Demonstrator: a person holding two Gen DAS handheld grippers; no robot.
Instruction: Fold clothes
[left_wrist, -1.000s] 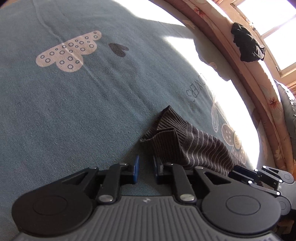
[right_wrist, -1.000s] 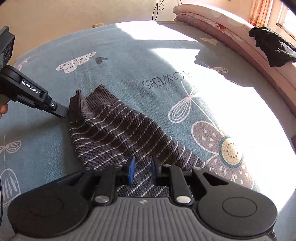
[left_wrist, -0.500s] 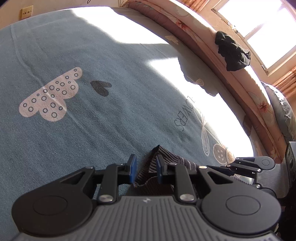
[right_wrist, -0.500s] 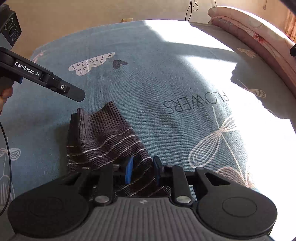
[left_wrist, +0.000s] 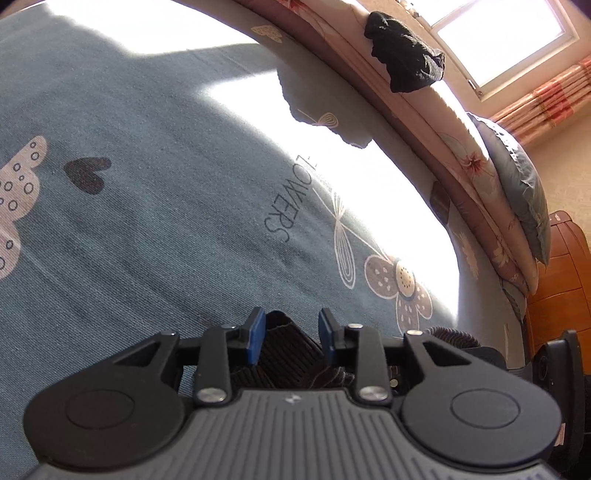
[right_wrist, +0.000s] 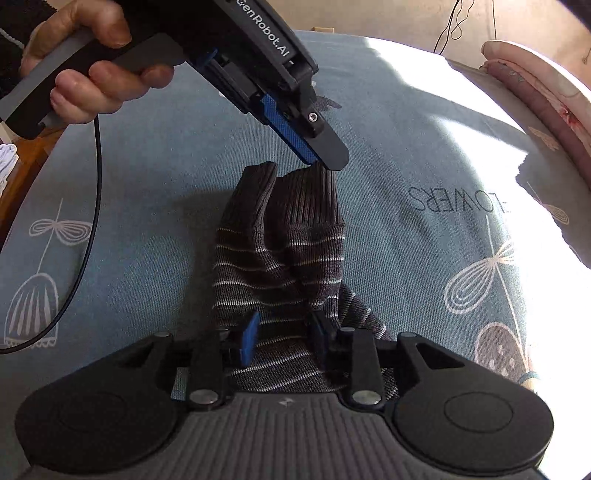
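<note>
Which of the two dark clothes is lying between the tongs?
The striped sock on the bed sheet; the black garment lies far away, on the folded quilt near the window.

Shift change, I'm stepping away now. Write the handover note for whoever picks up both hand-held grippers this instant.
Left hand-held gripper: jaws apart with the ribbed cuff between them; whether it is clamped is unclear.
Right hand-held gripper: open, low over the striped end of the striped knit garment.
Garment: on the blue bed sheet, cuff end raised and bunched.
Done: a fold looks begun but is not laid flat.
Left: probably lay the cuff end down, smooth it, and finish folding. A black garment beyond the sheet's far edge is untouched.
</note>
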